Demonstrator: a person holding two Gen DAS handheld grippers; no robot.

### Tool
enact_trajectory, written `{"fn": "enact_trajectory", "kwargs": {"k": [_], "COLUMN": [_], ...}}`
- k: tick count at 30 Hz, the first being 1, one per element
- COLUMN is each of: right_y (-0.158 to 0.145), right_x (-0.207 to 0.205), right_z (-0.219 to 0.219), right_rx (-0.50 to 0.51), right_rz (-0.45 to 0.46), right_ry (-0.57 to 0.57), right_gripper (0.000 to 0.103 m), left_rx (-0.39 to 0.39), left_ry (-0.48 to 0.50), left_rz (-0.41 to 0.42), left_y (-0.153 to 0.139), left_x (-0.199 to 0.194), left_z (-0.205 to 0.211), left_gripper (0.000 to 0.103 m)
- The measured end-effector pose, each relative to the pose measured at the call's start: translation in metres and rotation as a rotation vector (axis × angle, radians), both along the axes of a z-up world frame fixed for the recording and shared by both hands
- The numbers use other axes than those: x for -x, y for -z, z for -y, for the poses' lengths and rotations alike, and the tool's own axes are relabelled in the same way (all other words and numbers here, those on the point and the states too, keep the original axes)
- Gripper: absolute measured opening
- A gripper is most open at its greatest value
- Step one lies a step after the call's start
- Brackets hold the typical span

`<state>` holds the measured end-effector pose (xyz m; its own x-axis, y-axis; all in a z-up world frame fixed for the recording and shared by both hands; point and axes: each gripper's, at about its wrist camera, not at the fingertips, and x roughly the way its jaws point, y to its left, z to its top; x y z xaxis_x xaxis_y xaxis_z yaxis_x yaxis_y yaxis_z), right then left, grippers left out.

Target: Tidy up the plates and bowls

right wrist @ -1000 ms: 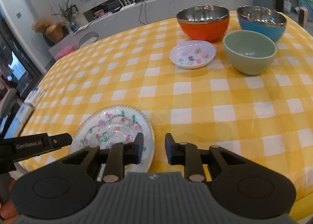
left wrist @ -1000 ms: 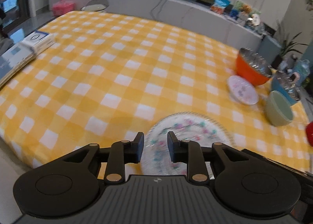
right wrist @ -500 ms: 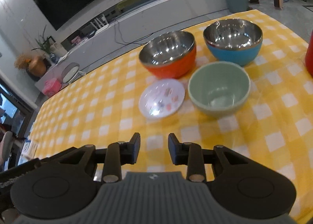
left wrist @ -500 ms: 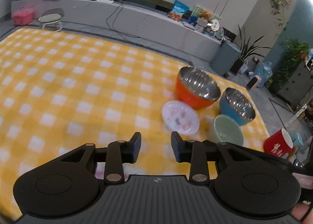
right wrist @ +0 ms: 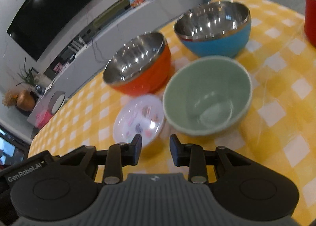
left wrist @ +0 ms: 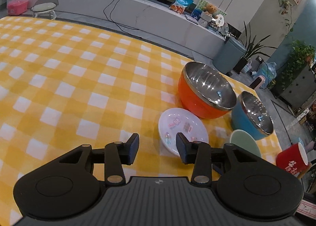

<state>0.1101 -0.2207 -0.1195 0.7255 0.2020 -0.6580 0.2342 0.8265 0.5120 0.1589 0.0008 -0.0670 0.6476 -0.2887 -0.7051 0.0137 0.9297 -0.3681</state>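
Observation:
A small white plate (left wrist: 182,127) with printed pictures lies on the yellow checked tablecloth, in front of an orange steel-lined bowl (left wrist: 205,92). A blue steel-lined bowl (left wrist: 251,115) and a pale green bowl (left wrist: 244,144) stand to its right. My left gripper (left wrist: 157,150) is open and empty, just short of the small plate's near edge. In the right wrist view, my right gripper (right wrist: 155,150) is open and empty, close to the small plate (right wrist: 139,118) and the green bowl (right wrist: 207,95), with the orange bowl (right wrist: 138,64) and blue bowl (right wrist: 213,28) behind.
A red mug (left wrist: 292,160) stands at the table's right edge, also in the right wrist view (right wrist: 310,15). The tablecloth (left wrist: 69,80) stretches far to the left. A grey counter (left wrist: 128,15) runs behind the table.
Both grippers moved right and forward, away from the large floral plate, which has left both views. The bowls and small plate are now much closer. Both jaws have opened wider.

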Motion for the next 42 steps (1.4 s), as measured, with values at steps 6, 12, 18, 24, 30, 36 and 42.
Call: {"fn": "enact_trajectory", "kwargs": {"k": [6,12,18,24,30,36,42], "right_y": [0.013,0.023,0.026,0.027,0.02,0.009,-0.001], "right_x": [-0.01,-0.017,-0.019,-0.02,-0.015,-0.012,-0.001], "right_z": [-0.002,-0.003,-0.008,-0.007,-0.009,-0.014,-0.018], "right_rx": [-0.03,-0.054,-0.031,-0.029,-0.025,-0.017,-0.061], "right_rz": [0.022,0.026,0.035,0.026,0.03,0.025,0.01], "right_ry": [0.046,0.09,0.11,0.115,0.102,0.068,0.005], "right_gripper": [0.031,0.027,0.014,0.006,0.004,0.002,0.002], "left_rx": [0.016,0.021,0.002,-0.03,-0.071,-0.109,-0.147], "left_ry": [0.007,0.027,0.041,0.061,0.054,0.033,-0.001], "left_rz": [-0.005,-0.014,-0.041,-0.042,-0.036,-0.038,-0.045], "left_y": [0.011,0.021,0.032,0.034,0.026,0.006,-0.017], "left_x": [-0.019,-0.036,-0.042,-0.04,-0.034,-0.016,0.007], "left_z": [0.001,0.008,0.012,0.016,0.018,0.01,-0.002], "left_gripper": [0.049,0.049,0.033,0.006,0.004,0.004,0.004]}}
